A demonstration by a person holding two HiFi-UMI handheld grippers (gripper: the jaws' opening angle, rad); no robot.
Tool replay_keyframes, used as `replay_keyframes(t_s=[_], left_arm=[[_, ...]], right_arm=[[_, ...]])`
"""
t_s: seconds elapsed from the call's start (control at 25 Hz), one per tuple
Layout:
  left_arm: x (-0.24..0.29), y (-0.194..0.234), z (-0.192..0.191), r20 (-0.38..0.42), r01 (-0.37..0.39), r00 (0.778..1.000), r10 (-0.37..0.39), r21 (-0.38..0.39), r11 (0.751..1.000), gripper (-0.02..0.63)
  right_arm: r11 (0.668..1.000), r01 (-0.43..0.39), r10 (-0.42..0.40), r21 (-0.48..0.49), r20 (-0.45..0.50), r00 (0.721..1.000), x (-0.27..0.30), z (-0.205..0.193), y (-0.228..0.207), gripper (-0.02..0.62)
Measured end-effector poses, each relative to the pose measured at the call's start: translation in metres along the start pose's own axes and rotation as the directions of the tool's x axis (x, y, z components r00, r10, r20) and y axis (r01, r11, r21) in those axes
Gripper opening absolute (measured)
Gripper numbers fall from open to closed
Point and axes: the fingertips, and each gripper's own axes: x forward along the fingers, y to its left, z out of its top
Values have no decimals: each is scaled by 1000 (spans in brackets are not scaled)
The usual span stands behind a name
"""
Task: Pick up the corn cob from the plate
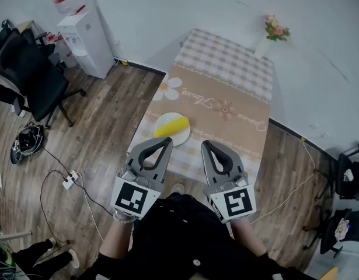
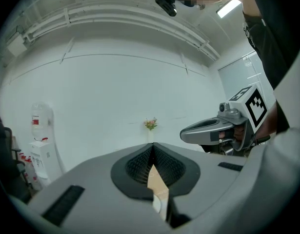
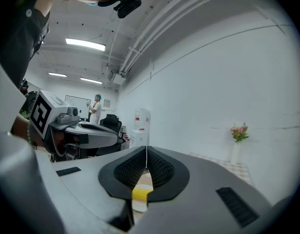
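Jaws together; corn cob (image 1: 171, 126) slantwise across plate (image 1: 177, 139)

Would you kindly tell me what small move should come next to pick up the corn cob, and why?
Probably open the left hand-held gripper: it and the right hand-held gripper are both shut, and the yellow corn cob lies untouched on the round white plate just ahead of the left one's tip.
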Motion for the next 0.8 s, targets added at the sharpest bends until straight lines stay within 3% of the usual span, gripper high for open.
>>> replay_keyframes(t_s=[0.48, 0.8], left_arm=[[23, -1, 7, -15, -15, 1000, 16, 22, 1000, 14], [34, 4, 8, -27, 12, 1000, -11, 21, 1000, 14]], right_arm=[[1000, -10, 10, 17, 1, 1000, 6, -4, -22, 43], [999, 35, -35, 38, -7, 999, 7, -5, -33, 43]])
